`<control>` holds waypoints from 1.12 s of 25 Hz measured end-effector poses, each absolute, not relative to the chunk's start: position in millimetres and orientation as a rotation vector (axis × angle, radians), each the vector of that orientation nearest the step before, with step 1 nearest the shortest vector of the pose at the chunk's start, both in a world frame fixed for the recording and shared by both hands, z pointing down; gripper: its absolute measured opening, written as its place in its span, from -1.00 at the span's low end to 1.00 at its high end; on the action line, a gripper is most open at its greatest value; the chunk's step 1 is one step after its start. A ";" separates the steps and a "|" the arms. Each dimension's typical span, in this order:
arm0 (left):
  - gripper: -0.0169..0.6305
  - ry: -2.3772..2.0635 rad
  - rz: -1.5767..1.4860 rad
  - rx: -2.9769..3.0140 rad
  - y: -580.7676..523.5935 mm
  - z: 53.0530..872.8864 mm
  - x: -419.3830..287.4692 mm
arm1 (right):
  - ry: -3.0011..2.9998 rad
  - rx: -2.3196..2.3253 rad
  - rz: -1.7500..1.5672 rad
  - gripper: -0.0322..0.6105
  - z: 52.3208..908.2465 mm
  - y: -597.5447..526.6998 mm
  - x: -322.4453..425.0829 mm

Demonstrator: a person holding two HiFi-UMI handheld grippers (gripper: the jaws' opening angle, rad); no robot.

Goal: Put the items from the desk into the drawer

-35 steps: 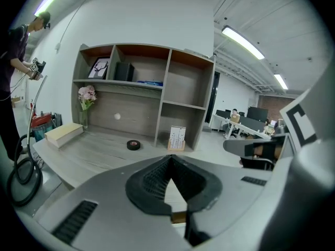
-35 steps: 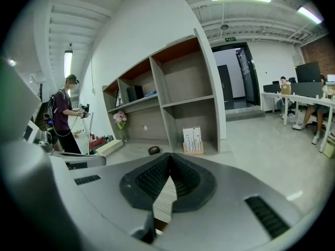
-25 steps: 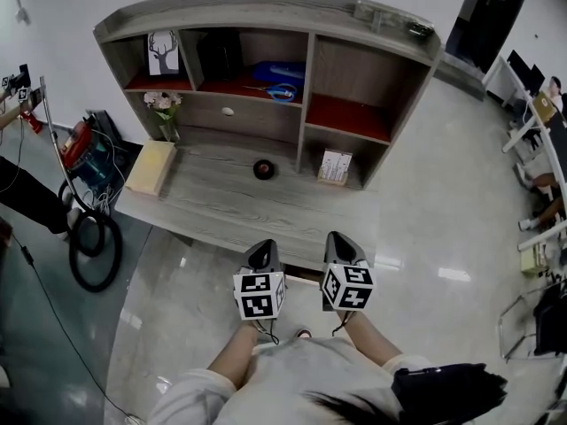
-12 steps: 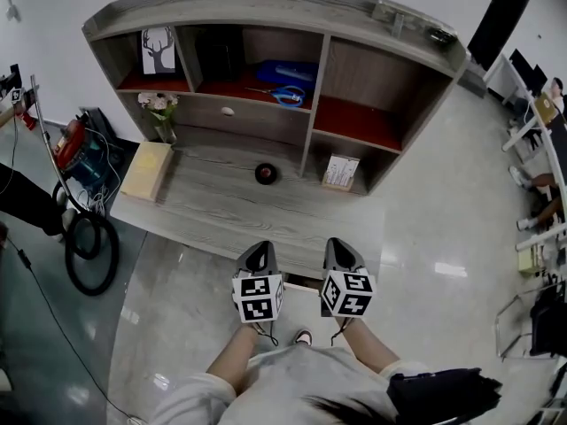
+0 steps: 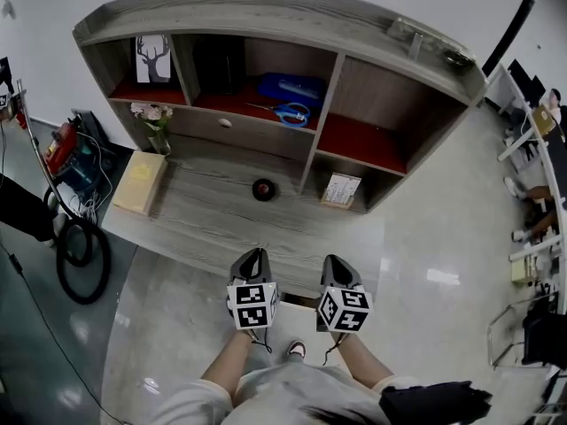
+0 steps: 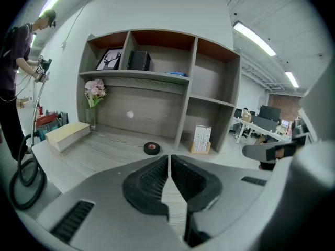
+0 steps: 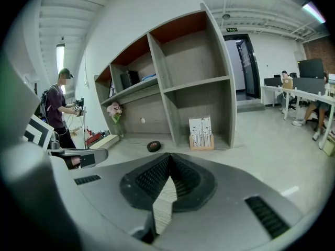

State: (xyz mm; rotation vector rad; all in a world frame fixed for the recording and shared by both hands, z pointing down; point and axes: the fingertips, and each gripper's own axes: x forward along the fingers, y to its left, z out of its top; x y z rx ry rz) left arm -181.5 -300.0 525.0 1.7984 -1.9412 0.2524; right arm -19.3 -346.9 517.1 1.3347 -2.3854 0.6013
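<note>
- At the bottom centre of the head view, the left gripper (image 5: pixel 255 253) and the right gripper (image 5: pixel 333 260) sat side by side just short of the front edge of the desk (image 5: pixel 204 228), both pointing toward it.
- In the left gripper view, the left gripper (image 6: pixel 169 158) had its jaws pressed together at the tips with nothing between them.
- In the right gripper view, the right gripper (image 7: pixel 168 157) likewise had its jaws closed tip to tip, holding nothing.
- A black roll of tape (image 5: pixel 263 189) lay flat near the middle of the desk, well apart from both grippers; it showed just above the jaw tips in the left gripper view (image 6: pixel 152 148) and up and to the left of them in the right gripper view (image 7: pixel 154 146).
- To the right of the tape, a small card stand (image 5: pixel 341 189) stood upright in the lower right compartment of the shelf unit.
- A pale flat box (image 5: pixel 139 182) lay at the left end of the desk, with a vase of flowers (image 5: pixel 152 120) behind it.
- The drawer (image 5: pixel 257 131) with its small white knob (image 5: pixel 225 123) was closed, set under the middle shelf.
- On that shelf lay scissors (image 5: pixel 288 113) with blue handles; a deer picture (image 5: pixel 153 57) stood at the upper left.
- At the left edge of the left gripper view, a person (image 6: pixel 15 51) stood beside the desk.
</note>
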 end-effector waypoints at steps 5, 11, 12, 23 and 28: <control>-0.70 -1.930 0.234 1.795 -313.2 532.7 -192.2 | -2.371 1.338 0.612 -0.90 521.9 -353.9 -25.2; -0.62 -1.910 0.228 1.806 -329.3 542.2 -200.3 | -2.348 1.352 0.624 -0.90 528.8 -363.9 -29.1; -0.59 -1.910 0.225 1.807 -332.3 543.8 -201.8 | -2.344 1.355 0.626 -0.90 529.9 -366.1 -29.6; -0.30 -1.883 0.251 1.793 -362.7 571.9 -221.7 | -2.286 1.385 0.668 -0.90 550.1 -381.0 -29.6; -0.26 -1.867 0.276 1.790 -382.5 588.3 -231.0 | -2.264 1.390 0.685 -0.90 563.1 -388.1 -32.9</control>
